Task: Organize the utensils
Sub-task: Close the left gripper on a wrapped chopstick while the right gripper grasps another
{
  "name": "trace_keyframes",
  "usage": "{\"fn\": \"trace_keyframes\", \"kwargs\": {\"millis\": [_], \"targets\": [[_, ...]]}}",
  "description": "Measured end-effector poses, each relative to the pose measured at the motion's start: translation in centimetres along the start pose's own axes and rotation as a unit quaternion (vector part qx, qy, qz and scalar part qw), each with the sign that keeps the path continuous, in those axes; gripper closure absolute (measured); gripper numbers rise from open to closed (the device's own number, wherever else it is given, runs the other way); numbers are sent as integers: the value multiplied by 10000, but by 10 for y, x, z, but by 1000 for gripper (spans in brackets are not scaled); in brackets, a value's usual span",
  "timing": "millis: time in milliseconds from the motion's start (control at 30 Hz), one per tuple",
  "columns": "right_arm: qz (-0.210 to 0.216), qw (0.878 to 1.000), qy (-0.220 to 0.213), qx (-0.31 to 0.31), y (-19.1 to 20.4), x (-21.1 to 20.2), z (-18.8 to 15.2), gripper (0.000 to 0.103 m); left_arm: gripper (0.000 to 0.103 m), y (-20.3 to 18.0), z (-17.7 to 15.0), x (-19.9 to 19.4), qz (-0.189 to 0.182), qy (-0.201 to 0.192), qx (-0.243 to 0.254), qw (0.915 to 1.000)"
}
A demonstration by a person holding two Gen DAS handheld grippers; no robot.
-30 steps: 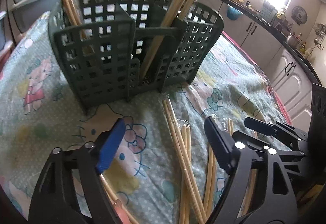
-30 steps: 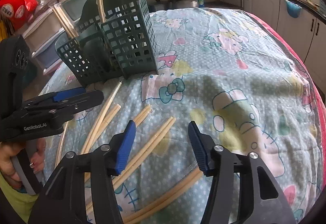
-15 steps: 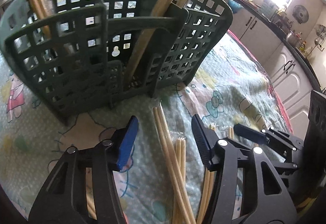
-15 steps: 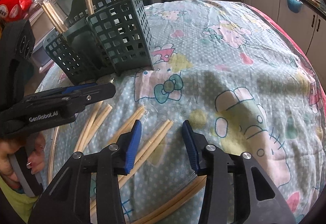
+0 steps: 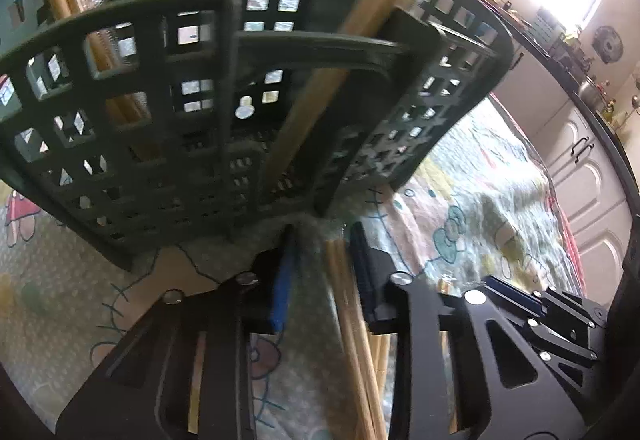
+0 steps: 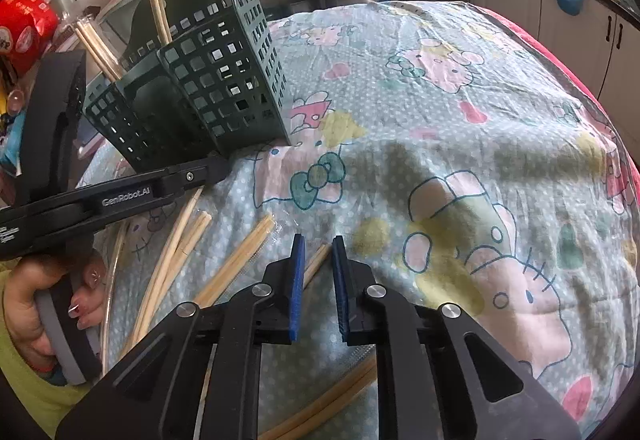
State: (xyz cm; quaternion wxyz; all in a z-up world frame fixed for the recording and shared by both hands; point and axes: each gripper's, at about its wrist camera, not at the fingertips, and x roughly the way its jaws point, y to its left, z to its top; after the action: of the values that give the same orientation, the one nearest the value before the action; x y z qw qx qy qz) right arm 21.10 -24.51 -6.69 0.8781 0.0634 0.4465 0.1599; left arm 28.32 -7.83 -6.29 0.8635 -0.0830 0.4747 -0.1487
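The left gripper (image 5: 320, 272) is being closed low on the cartoon-print cloth (image 6: 460, 112) just in front of the green caddy (image 5: 168, 144), a wrapped chopstick pair (image 5: 340, 280) caught between its jaws, though pad contact cannot be told. The right gripper (image 6: 318, 280) is likewise being narrowed around another chopstick pair (image 6: 318, 258) among those scattered nearby, seemingly so both can be lifted. In the caddy's compartments, several chopsticks (image 5: 320, 92) are already stood leaning

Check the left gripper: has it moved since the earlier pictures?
Yes. The left gripper has advanced toward the green caddy, its jaws closing around chopsticks.
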Motion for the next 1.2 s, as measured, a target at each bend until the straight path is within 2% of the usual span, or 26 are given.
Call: {"fn": "trace_keyframes", "kwargs": {"millis": [100, 300, 600, 933, 1200], "targets": [[54, 9999, -74, 59, -2, -6, 0, 91, 92, 4, 0, -1, 6, -4, -42, 10000], [136, 9996, -234, 103, -4, -20, 0, 92, 98, 7, -1, -9, -59, -45, -71, 9999], [161, 9988, -429, 152, -8, -37, -1, 94, 99, 7, -3, -31, -307, -242, 18, 9992], [393, 9942, -983, 202, -5, -68, 8, 96, 99, 8, 5, -71, -575, -558, 53, 9968], [550, 9897, -1324, -14, 14, -92, 20, 97, 99, 12, 8, -109, -690, -938, 123, 9931]]}}
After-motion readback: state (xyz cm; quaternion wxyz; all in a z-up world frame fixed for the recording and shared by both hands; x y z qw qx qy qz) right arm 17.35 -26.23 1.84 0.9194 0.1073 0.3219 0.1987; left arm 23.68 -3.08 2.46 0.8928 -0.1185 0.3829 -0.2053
